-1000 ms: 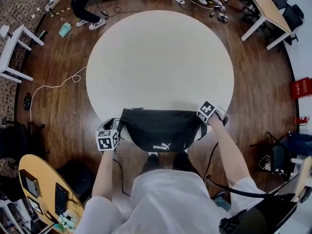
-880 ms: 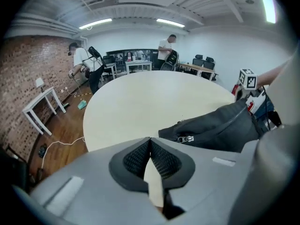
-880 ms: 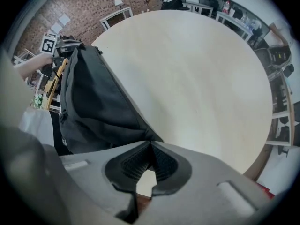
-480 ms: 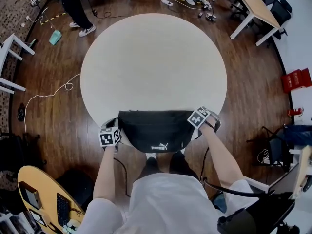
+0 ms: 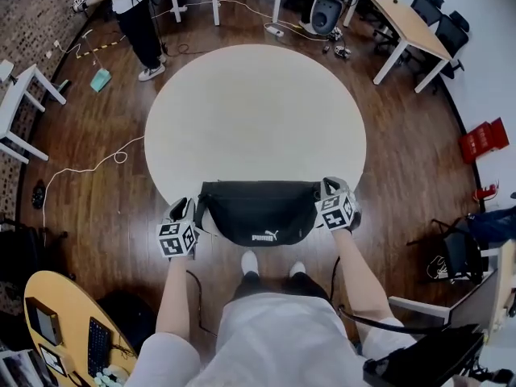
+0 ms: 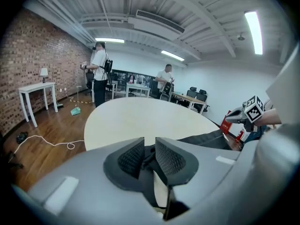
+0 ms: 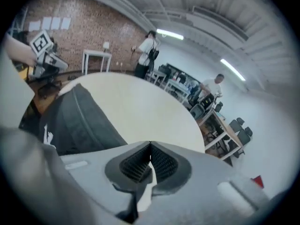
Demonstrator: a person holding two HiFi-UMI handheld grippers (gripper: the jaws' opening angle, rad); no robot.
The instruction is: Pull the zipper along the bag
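A black waist bag [image 5: 256, 212] with a white logo lies at the near edge of the round pale table [image 5: 254, 111]. My left gripper [image 5: 184, 213] is at the bag's left end. Its jaws have just been opening, and now stand slightly apart [image 6: 150, 148] with a dark bit of the bag's strap in the gap, not pressed. My right gripper [image 5: 329, 192] hovers at the bag's right end. Its pads [image 7: 161, 163] meet at the tips with nothing between them [image 7: 150, 149]. The bag's body [image 7: 79, 121] lies to its left. The zipper pull is not discernible.
A person [image 5: 137, 10] stands on the wooden floor beyond the table, back left. Desks and chairs [image 5: 411, 22] stand at the back right, a white side table [image 5: 24, 103] at the left, a cable [image 5: 89, 168] on the floor, and a wooden desk [image 5: 56, 321] near left.
Both grippers have lifted. The right one has swung off the bag's right corner and now sits raised beside that end. The bag has not moved.
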